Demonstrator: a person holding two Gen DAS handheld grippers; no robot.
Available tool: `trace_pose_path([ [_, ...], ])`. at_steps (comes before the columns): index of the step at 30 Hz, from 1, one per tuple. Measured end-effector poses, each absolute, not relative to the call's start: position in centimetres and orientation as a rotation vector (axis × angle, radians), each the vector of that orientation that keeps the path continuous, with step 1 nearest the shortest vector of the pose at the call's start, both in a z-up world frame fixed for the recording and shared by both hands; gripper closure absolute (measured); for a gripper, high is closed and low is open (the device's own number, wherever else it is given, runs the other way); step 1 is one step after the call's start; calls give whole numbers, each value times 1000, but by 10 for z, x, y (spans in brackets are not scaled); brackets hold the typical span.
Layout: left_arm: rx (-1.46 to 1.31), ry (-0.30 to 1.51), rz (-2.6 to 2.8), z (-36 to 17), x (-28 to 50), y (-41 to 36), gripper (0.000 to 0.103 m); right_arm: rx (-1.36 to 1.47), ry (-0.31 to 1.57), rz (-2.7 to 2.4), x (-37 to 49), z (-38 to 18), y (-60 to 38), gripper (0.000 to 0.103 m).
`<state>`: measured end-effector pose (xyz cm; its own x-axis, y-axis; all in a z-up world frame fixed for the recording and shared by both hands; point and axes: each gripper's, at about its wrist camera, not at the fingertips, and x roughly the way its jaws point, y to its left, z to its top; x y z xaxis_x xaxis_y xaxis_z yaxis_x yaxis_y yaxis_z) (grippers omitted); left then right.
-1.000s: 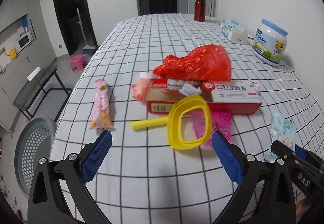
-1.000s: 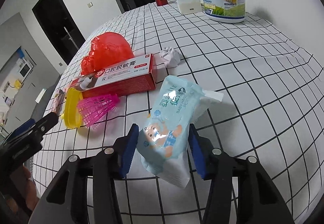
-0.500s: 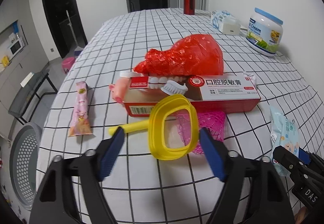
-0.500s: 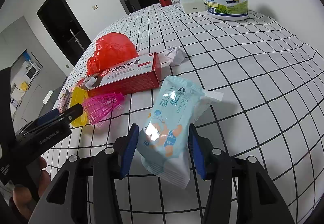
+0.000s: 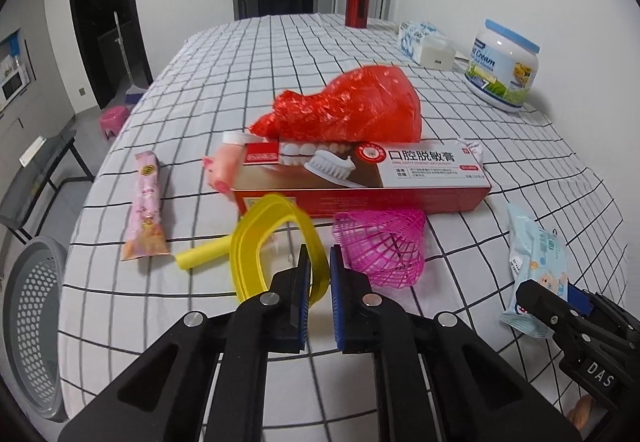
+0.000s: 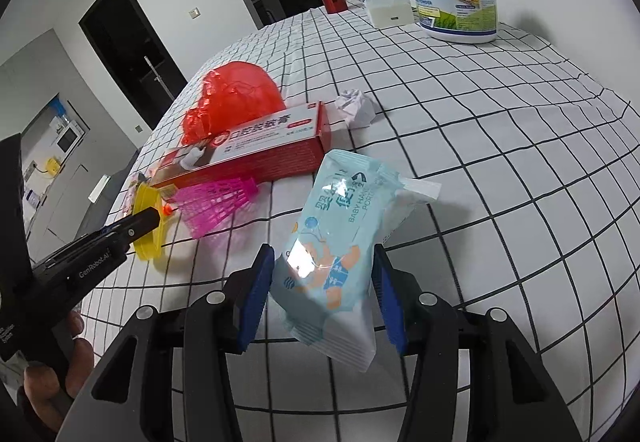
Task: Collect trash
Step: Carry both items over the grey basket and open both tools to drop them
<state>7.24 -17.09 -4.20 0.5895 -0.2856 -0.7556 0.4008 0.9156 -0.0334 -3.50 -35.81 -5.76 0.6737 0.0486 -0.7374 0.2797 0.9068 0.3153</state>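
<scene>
On the checked tablecloth [image 5: 224,94] lie a red plastic bag [image 5: 352,106], a red toothpaste box [image 5: 380,178], a pink mesh shuttlecock [image 5: 384,246], a pink snack wrapper [image 5: 147,202] and a crumpled paper ball [image 6: 356,106]. My left gripper [image 5: 319,254] is shut on the near rim of a yellow plastic ring with a handle [image 5: 256,242], which stands tilted up. My right gripper [image 6: 322,254] is shut on a light-blue baby wipes pack [image 6: 340,226], which it holds by the sides near the table's front right. The left gripper [image 6: 148,218] also shows in the right wrist view.
A grey perforated basket [image 5: 28,322] stands on the floor beyond the table's left edge. At the far right stand a milk powder jar [image 5: 504,70], a tissue pack [image 5: 424,42] and a red bottle [image 5: 357,2]. A small pink figure [image 5: 222,170] lies left of the box.
My left gripper's jaws went from wide open to shut on the yellow ring's rim, and the ring tipped up. The right gripper kept still with the wipes pack.
</scene>
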Motion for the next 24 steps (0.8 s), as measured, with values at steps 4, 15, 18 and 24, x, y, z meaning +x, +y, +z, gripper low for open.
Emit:
trace_pose_path([
  [4, 131, 840, -394, -34, 66, -156, 93, 417, 821, -115, -37, -50, -349, 55],
  [15, 73, 801, -325, -13, 49, -88, 93, 346, 812, -16, -33, -28, -289, 55],
  [18, 54, 789, -282, -9, 47, -60, 93, 319, 816, 30, -25, -23, -263, 55],
  [24, 7, 775, -184, -6, 49, 10, 93, 245, 827, 151, 0, -14, -195, 55],
])
